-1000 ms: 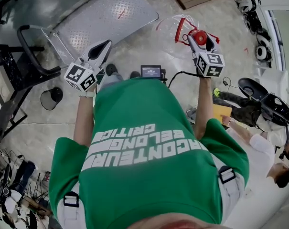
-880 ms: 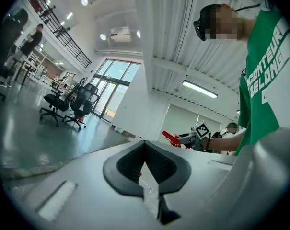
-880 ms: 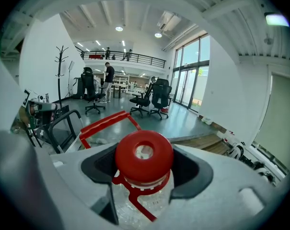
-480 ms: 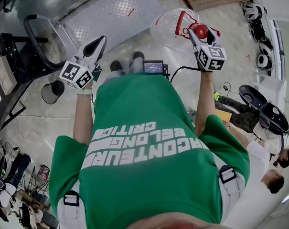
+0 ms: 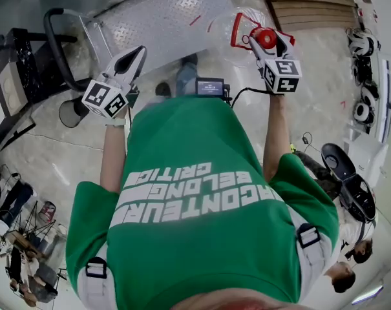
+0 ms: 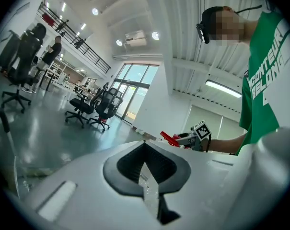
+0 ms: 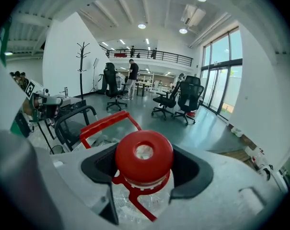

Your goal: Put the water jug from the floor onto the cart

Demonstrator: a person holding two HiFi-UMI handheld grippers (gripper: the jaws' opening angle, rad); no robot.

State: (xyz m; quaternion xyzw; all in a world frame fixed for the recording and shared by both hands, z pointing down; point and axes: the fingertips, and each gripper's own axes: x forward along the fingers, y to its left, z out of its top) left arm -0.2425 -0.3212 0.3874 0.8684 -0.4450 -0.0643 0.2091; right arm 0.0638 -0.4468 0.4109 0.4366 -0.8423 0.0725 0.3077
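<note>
A clear water jug (image 5: 229, 39) with a red cap (image 5: 267, 38) and red carry handle (image 5: 239, 28) hangs off the floor. My right gripper (image 5: 273, 46) is shut on its neck, just below the cap (image 7: 144, 156). The jug is over the right edge of the cart's diamond-plate deck (image 5: 158, 19). The cart's black push handle (image 5: 55, 42) is at the left and shows behind the jug's handle (image 7: 108, 123) as a black loop (image 7: 74, 118). My left gripper (image 5: 139, 51) is shut and holds nothing, its tip over the deck's near edge; its jaws (image 6: 147, 175) meet.
A black rack (image 5: 13, 76) stands left of the cart, with a dark round bin (image 5: 72, 112) beside it. Wooden boards (image 5: 311, 5) lie at the top right. Gear lines the right wall (image 5: 362, 76). People sit at the lower right (image 5: 350, 263). Office chairs (image 7: 188, 99) stand beyond.
The person has stepped towards the cart, so its deck and handle sit closer under both grippers. The right gripper keeps hold of the jug; the left stays shut.
</note>
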